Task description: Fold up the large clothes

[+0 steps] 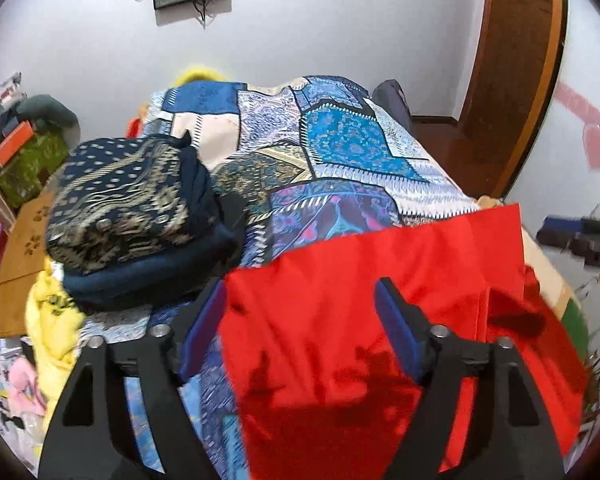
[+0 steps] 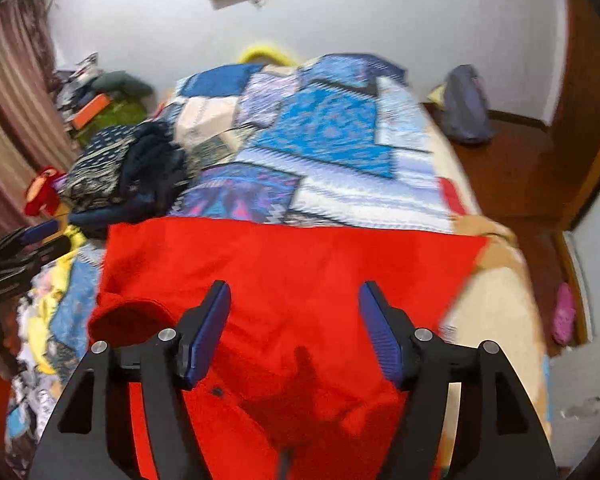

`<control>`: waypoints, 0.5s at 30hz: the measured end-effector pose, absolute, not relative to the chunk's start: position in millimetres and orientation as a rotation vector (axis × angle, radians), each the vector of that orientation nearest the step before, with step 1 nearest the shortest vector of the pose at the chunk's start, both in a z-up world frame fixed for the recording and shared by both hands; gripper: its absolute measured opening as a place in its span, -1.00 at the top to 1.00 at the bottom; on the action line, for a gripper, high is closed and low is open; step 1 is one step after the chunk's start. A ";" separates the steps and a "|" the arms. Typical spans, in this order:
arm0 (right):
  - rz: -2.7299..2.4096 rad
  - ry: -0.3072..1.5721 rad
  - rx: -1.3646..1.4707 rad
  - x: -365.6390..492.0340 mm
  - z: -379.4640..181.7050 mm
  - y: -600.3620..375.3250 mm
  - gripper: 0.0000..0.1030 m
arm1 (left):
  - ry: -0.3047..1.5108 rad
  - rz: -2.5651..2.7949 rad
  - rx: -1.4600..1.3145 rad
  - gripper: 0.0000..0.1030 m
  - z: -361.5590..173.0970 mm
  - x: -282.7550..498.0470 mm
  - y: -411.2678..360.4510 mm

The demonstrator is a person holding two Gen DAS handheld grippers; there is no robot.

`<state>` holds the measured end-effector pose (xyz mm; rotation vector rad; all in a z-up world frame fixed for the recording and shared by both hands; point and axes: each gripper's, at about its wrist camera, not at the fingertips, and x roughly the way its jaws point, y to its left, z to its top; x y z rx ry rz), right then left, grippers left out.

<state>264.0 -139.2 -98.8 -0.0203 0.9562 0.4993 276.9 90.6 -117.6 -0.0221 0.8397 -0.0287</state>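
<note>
Red, smooth cloth, a large garment (image 1: 380,320), lay spread across the near end of the bed, over its blue patchwork-print bedspread (image 1: 332,152), with a straight far edge and rumpled folds nearer the cameras. The left hand-held gripper (image 1: 300,320) hovered over the garment's left part with its blue-padded fingers set wide and holding nothing, and the right hand-held gripper (image 2: 296,320) hung likewise spread and unladen above the middle. A folded navy-and-gold patterned cloth stack (image 1: 132,216) sat on the bed, left of the garment.
</note>
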 end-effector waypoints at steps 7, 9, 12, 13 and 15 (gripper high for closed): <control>0.533 1.170 -0.086 267.9 -174.4 -118.8 -0.22 | 1.037 0.026 0.023 -0.89 -193.9 304.7 74.5; 0.561 1.217 -0.094 255.1 -191.2 -126.1 -0.22 | 1.078 -0.016 0.023 -0.89 -211.7 291.0 69.9; 0.565 1.197 -0.106 235.0 -194.8 -140.3 -0.33 | 1.066 -0.011 0.053 -0.89 -222.2 265.9 67.1; 0.556 1.192 -0.099 231.7 -193.7 -145.1 -0.51 | 1.051 -0.003 0.048 -0.90 -222.9 258.2 68.3; 0.523 1.205 -0.061 223.1 -195.5 -160.4 -0.56 | 1.041 -0.001 0.002 -0.90 -222.7 244.5 74.9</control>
